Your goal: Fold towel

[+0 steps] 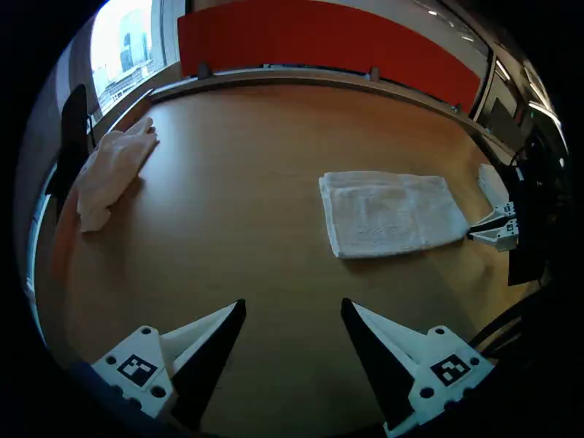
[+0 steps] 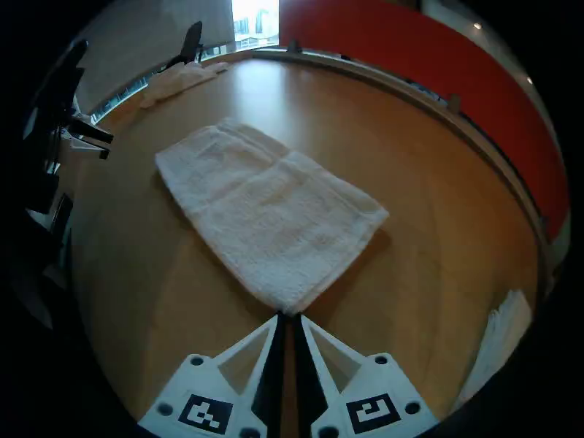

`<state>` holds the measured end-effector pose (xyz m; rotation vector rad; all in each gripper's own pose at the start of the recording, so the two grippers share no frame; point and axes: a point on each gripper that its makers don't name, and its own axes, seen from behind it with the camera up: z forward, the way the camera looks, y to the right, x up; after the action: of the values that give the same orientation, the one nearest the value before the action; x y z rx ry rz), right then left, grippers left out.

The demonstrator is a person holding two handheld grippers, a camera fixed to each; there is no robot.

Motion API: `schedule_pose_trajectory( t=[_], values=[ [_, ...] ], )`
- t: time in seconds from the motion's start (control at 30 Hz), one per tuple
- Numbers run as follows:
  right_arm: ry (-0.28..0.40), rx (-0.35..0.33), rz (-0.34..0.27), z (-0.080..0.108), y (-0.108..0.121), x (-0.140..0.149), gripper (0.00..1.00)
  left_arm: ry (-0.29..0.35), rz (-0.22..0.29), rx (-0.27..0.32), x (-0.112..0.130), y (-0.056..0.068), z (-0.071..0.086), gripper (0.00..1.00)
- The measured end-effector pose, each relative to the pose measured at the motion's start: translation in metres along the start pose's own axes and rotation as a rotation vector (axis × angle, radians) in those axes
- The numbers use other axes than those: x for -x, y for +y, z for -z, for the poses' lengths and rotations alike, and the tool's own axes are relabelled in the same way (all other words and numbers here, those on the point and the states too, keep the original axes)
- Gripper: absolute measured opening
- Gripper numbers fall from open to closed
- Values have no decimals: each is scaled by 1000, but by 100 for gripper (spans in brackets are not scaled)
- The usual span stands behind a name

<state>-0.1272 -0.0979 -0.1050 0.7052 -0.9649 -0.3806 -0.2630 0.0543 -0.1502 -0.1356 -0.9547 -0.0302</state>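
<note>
Just ahead on round brown wooden worktop (image 2: pixel 438 219): folded white terry towel (image 2: pixel 270 212). Left claw (image 1: pixel 292 306) spread wide, holding nothing. Right claw (image 2: pixel 288 321) nearly closed at towel's near corner, possibly pinching it.

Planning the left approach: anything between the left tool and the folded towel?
Nothing visible: bare table between the left tool and the towel. The crumpled cloth sits off to the side; the right tool is at the towel's far corner.
</note>
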Motion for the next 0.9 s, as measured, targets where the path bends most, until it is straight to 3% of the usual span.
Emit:
schedule_pose_trajectory(
  t=[0.3, 0.57, 0.9],
  values=[
    [39, 30, -31, 20, 2, -15, 7, 15, -2, 3, -8, 1, 2, 97],
    [61, 80, -32, 46, 18, -23, 7, 32, -5, 2, -15, 0, 5, 97],
    [106, 105, 35, 69, 21, -55, 7, 54, 14, 11, -23, 0, 12, 97]
  ],
)
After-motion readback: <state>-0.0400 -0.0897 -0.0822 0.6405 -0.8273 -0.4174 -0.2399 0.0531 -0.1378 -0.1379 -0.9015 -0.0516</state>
